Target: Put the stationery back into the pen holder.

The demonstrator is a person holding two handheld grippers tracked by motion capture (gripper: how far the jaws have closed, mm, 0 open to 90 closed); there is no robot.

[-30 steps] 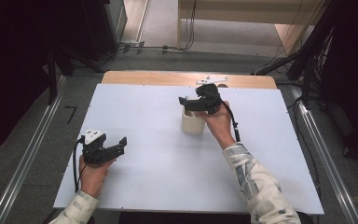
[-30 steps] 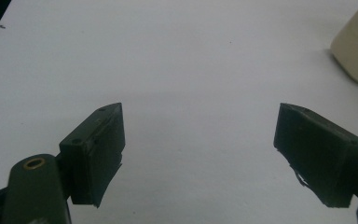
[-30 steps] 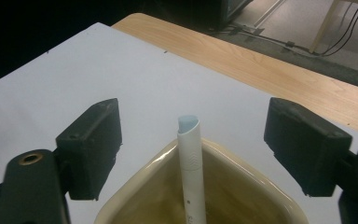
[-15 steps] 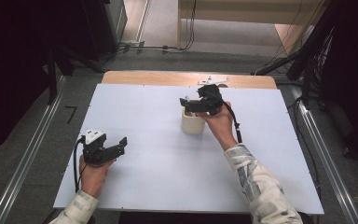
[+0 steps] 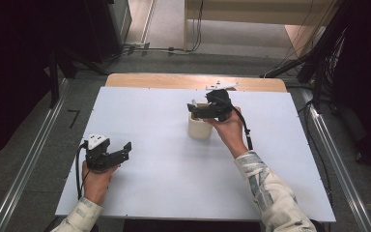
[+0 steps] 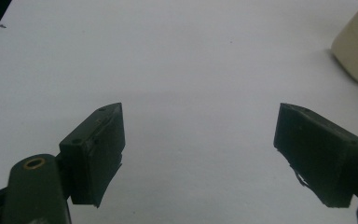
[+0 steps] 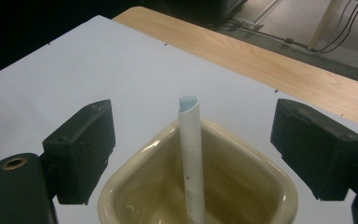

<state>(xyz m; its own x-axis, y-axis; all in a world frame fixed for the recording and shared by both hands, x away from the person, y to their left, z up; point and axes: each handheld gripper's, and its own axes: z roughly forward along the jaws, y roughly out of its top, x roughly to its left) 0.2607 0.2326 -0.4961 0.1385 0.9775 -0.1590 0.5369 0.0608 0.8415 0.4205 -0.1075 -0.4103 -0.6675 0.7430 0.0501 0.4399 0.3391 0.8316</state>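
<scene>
A slim white pen (image 7: 190, 158) with a pale blue tip stands tilted inside a cream cup (image 7: 256, 179), directly below the right gripper (image 7: 191, 154), between its parted jaws. The left gripper (image 6: 198, 154), jaws also apart, hovers over bare white table (image 6: 168, 60), well apart from the cup.

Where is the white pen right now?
The white pen stands in the cream cup, between the open right gripper jaws, on the table's far right half.

A white sheet (image 5: 149, 193) covers a wooden table (image 5: 174, 80) on a grey floor (image 5: 43, 145). Metal rails (image 5: 24, 164) flank both sides. Cables (image 5: 169, 48) trail beyond, amid dark equipment (image 5: 19, 48).
</scene>
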